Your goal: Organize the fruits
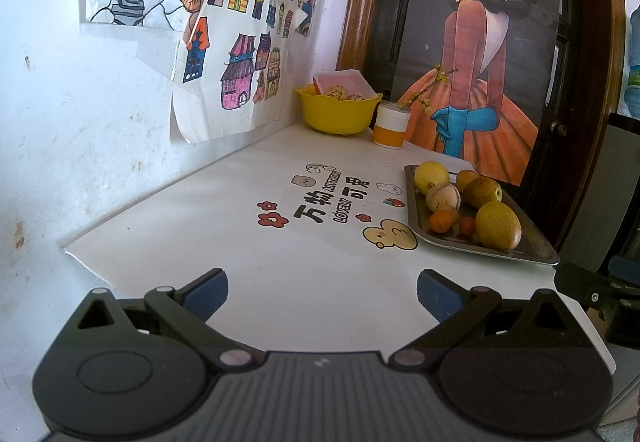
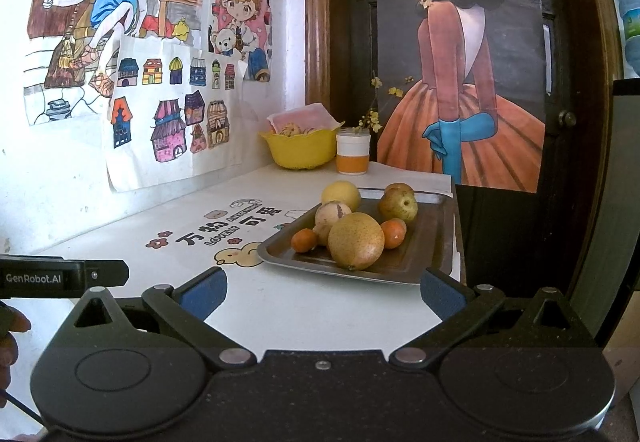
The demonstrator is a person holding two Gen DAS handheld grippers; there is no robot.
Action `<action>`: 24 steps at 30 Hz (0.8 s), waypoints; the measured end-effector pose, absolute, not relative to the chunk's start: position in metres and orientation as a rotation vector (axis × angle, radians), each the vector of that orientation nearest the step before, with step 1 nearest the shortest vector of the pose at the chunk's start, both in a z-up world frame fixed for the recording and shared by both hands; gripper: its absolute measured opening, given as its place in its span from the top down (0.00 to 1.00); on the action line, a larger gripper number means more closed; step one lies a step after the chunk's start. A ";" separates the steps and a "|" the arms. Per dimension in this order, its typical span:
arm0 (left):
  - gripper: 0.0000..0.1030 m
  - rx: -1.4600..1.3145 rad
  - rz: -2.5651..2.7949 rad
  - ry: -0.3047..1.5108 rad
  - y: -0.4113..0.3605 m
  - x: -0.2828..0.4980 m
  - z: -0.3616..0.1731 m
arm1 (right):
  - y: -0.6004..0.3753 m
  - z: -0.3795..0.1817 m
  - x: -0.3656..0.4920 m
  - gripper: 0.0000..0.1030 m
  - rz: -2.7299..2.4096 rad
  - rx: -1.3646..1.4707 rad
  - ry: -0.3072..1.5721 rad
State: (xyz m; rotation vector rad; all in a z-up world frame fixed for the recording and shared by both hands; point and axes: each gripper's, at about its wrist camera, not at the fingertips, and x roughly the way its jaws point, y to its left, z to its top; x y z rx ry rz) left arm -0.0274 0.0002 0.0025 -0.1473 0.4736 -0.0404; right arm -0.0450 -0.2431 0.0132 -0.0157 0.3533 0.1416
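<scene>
**Both grippers hovering empty before a tray of fruit**

The left gripper (image 1: 322,292) is hanging low over the near part of the white table (image 1: 248,254), levelled forward, its two blue-padded fingers (image 1: 206,292) spread wide with nothing between them. The right gripper (image 2: 323,292) is sitting in much the same pose just beside it, fingers (image 2: 440,294) likewise held wide apart and empty, pointing toward the near edge of the metal tray (image 2: 424,250). A hand (image 2: 10,338) is showing at the left edge of the right wrist view, below the body of the other gripper.

The fruit is lying on the tray, at the right side of the table. Counting from the right wrist view, seven pieces are resting there: one large yellow-green fruit (image 2: 356,242) at the front, one smaller greenish fruit (image 2: 398,201) behind it, one pale yellow fruit (image 2: 341,193) at the back, two pale striped fruits (image 2: 333,213) touching each other, and two small orange fruits (image 2: 305,240), one on each side of the large one.

One yellow bowl (image 2: 300,149) is standing well apart in the far corner, holding more striped fruit, their number unclear. One white and orange cup (image 2: 352,153) is standing just beside it.
</scene>
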 end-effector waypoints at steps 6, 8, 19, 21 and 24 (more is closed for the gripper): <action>0.01 -0.150 -0.040 0.474 0.001 -0.029 0.002 | -0.245 0.013 -0.044 0.01 0.153 -0.014 0.360; 0.01 -0.150 -0.039 0.473 0.000 -0.030 0.002 | -0.245 0.013 -0.044 0.01 0.153 -0.014 0.360; 0.01 -0.154 -0.051 0.478 -0.007 -0.031 0.005 | -0.247 0.015 -0.044 0.01 0.171 -0.014 0.362; 0.01 -0.148 -0.047 0.474 -0.009 -0.031 0.006 | -0.247 0.015 -0.043 0.01 0.172 -0.014 0.362; 0.01 -0.149 -0.027 0.461 -0.010 -0.033 0.008 | -0.247 0.015 -0.043 0.01 0.172 -0.014 0.364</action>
